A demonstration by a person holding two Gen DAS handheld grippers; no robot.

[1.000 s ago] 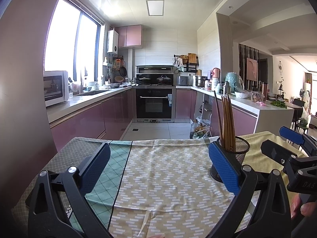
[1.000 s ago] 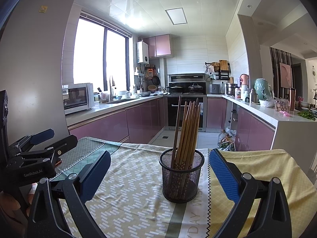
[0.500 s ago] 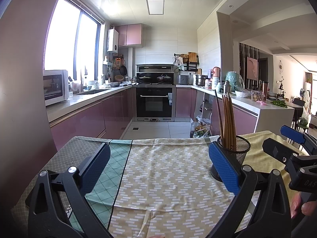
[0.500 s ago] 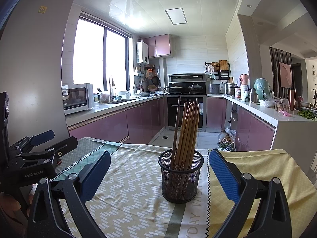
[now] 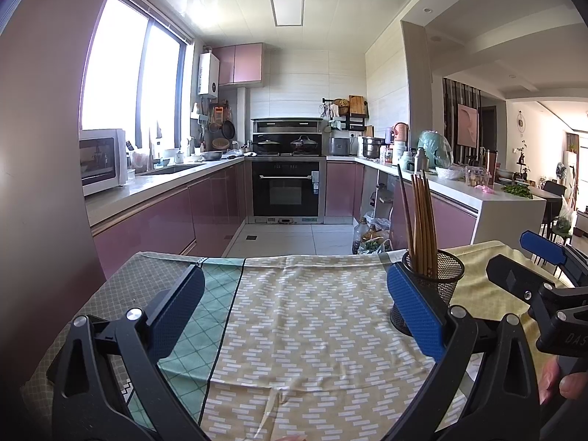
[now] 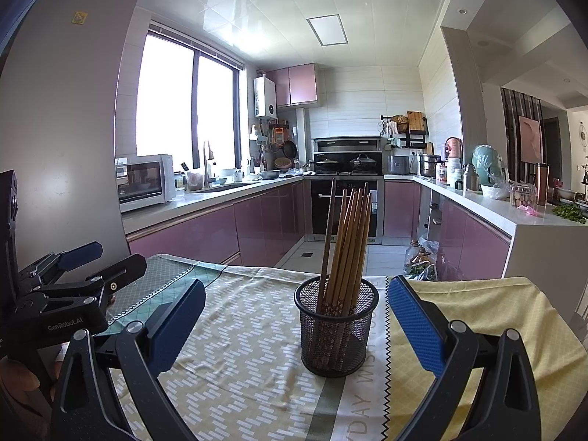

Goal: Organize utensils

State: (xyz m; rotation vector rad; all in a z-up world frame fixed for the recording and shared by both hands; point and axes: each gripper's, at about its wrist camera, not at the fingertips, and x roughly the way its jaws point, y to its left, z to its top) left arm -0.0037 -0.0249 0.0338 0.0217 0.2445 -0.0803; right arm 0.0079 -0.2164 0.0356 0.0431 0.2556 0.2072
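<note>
Left gripper (image 5: 294,316): jaws spread wide, nothing between them, held above the cloth (image 5: 312,330) on the tabletop; seen also from the right wrist view at the far left (image 6: 99,261), fingers apart.
Right gripper (image 6: 294,319): jaws spread wide, empty, one finger on either side of the holder (image 6: 336,330) without touching it; seen from the left wrist view at the far right (image 5: 525,261), fingers apart.
Holder: black mesh cup, upright on the cloth, standing on a pale stripe with printed lettering; in the left wrist view partly hidden behind the blue pad (image 5: 415,316) of the left gripper.
Chopsticks (image 6: 349,242): brown bundle standing inside the holder, tips up, leaning slightly; one darker stick tilted apart to the left of the rest.
Hand (image 5: 566,386): fingertips visible at the lower right edge, on the right gripper's handle.
Background: kitchen with oven (image 5: 286,191) and microwave (image 6: 143,182), well apart from the tabletop.
</note>
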